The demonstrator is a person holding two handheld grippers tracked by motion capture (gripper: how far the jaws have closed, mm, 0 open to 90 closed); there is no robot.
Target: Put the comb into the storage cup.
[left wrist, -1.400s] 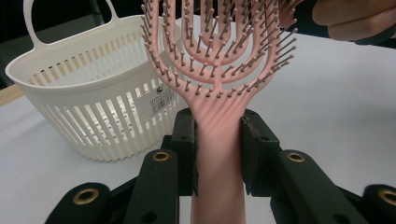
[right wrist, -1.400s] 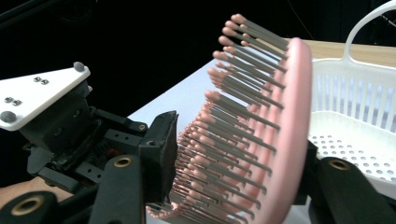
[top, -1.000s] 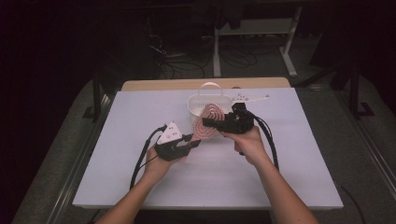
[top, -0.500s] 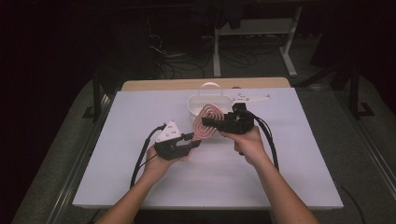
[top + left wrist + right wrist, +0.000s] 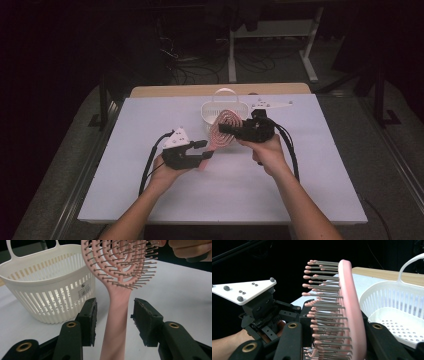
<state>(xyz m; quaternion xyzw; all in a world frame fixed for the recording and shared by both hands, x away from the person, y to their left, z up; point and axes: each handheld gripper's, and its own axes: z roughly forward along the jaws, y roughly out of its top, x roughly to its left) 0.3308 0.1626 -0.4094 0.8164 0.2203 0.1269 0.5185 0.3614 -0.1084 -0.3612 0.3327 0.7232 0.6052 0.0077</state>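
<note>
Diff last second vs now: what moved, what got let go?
The left gripper has just been opening: its jaws now stand clear of the pink hairbrush handle, which sits between them untouched. The right gripper stays clamped on the brush head. Basket and both hands stayed put.

Pink hairbrush [image 5: 117, 312] showing grey bristles with pink tips; white slatted basket [image 5: 50, 290] sitting on pale lilac table [image 5: 150, 125]; black gripper [image 5: 113, 315] wearing white three-cornered plate [image 5: 243, 291]
</note>
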